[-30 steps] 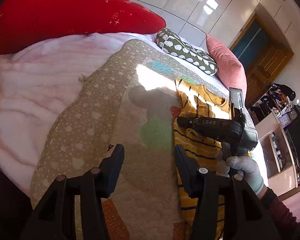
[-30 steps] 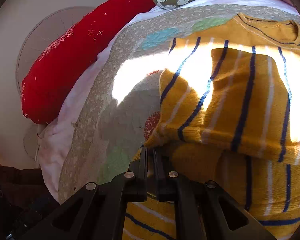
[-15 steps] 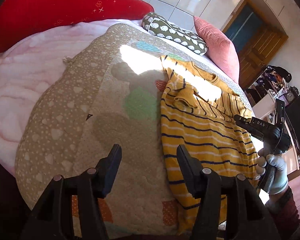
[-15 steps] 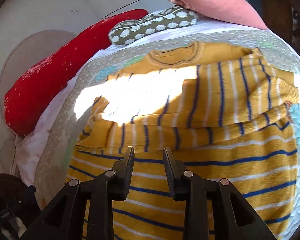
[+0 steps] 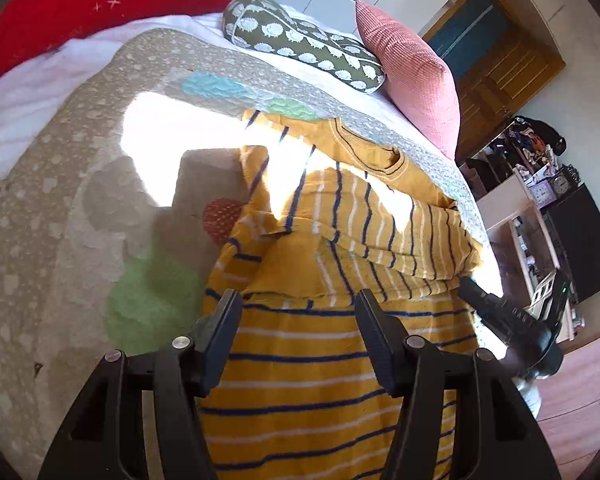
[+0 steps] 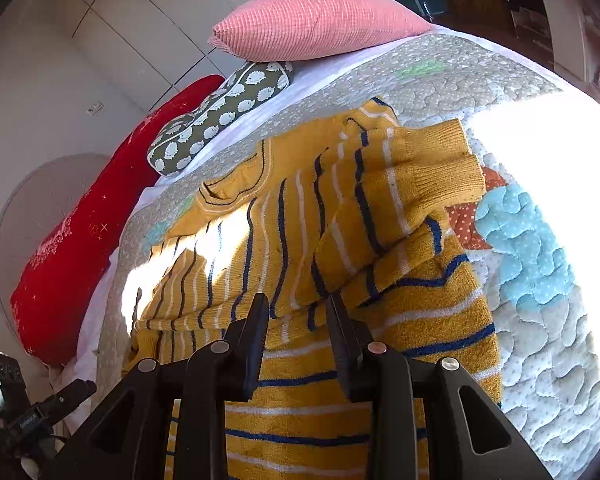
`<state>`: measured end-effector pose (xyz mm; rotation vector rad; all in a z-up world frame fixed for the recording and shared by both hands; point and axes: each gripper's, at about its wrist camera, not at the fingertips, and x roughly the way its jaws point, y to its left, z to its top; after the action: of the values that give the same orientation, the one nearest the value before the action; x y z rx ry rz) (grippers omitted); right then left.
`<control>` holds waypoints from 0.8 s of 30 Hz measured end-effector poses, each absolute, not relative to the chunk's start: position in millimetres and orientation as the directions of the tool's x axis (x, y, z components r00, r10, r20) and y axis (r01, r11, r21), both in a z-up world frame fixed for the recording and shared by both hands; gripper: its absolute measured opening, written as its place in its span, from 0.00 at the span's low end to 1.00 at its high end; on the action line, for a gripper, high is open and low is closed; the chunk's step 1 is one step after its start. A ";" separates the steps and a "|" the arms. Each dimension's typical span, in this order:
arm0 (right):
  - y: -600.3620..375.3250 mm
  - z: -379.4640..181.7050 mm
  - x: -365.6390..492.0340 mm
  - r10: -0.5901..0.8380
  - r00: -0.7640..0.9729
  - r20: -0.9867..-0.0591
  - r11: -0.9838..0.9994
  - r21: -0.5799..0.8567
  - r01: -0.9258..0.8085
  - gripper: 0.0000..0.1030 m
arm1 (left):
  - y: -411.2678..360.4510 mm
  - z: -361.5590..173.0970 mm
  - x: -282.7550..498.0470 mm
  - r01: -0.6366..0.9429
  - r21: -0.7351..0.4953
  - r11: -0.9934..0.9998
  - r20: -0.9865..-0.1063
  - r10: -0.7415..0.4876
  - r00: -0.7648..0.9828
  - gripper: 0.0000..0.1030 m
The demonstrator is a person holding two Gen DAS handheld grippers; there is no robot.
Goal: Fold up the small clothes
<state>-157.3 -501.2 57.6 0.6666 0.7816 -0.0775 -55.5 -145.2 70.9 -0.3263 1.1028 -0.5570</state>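
Jaws apart, our left hand-held gripper [image 5: 296, 312] and right hand-held gripper [image 6: 298, 312] now hover over the sweater [image 5: 320, 360], its sleeve released since earlier.

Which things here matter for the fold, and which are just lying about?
For the job: sweater, left tongs, right tongs, both open above it.

Lying about: quilt, red pillow, green pillow, pink pillow.
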 end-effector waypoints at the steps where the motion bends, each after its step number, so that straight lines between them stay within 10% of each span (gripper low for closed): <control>1: -500.3 54.8 -159.6 0.183 0.717 -0.673 0.795 0.530 0.295 0.31 | -153.9 66.0 -44.5 0.254 -0.558 0.790 -0.730 -0.613 0.302 0.58; 9: -508.7 56.0 -176.0 0.224 0.739 -0.636 0.789 0.564 0.246 0.32 | -203.0 12.4 22.9 0.068 -0.663 0.745 -0.727 -0.663 0.177 0.57; 12: -513.5 61.3 -179.5 0.219 0.748 -0.626 0.790 0.564 0.241 0.34 | -199.0 12.9 33.4 0.030 -0.638 0.769 -0.753 -0.632 0.183 0.05; 24: -542.1 60.6 -160.0 0.169 0.763 -0.624 0.755 0.580 0.307 0.35 | -166.5 15.9 18.2 0.068 -0.521 0.851 -0.811 -0.518 0.270 0.08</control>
<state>-160.0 -542.1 60.6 0.7274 0.7141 -0.0831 18.2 -166.5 15.9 -0.4257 1.2428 -0.4109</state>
